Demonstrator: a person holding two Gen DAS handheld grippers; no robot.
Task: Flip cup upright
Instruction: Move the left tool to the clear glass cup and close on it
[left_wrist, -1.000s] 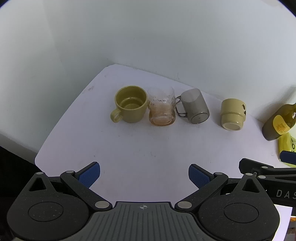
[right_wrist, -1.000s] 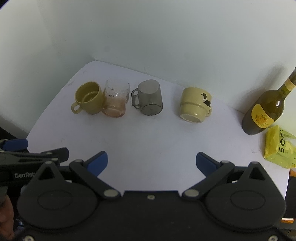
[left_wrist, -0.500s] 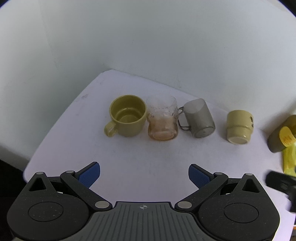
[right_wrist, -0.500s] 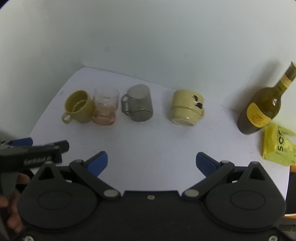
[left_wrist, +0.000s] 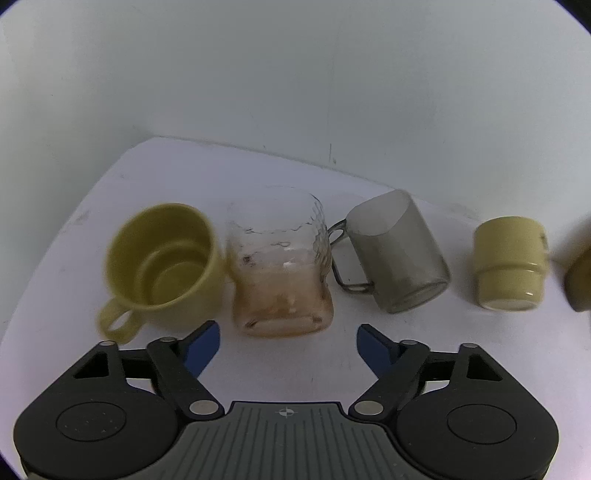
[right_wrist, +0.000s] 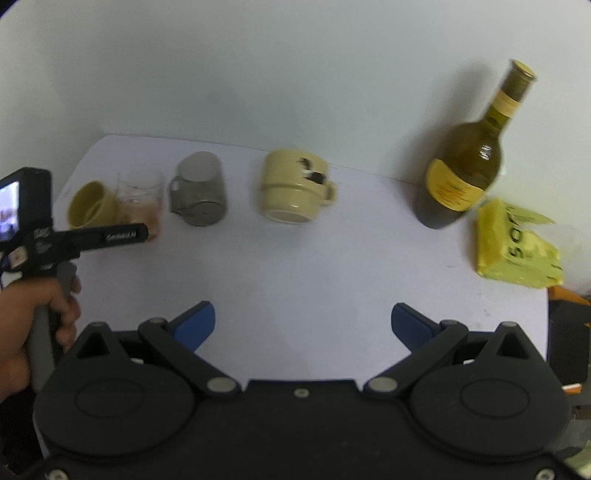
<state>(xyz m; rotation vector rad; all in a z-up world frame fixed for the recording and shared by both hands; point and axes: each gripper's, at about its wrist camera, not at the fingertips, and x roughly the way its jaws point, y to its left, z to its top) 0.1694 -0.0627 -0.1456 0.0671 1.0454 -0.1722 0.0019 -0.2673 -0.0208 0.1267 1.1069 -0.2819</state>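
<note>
Left wrist view: the left tool (left_wrist: 288, 341), fingers apart and empty, faces the glass cup (left_wrist: 282, 262).
Crowded beside the green mug (left_wrist: 162, 258), a wide grab risks knocking it.

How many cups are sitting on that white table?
4, in a row: an olive mug at the left, a glass cup touching it, a grey mug, then a cream mug at the right. None seems hidden.
</note>
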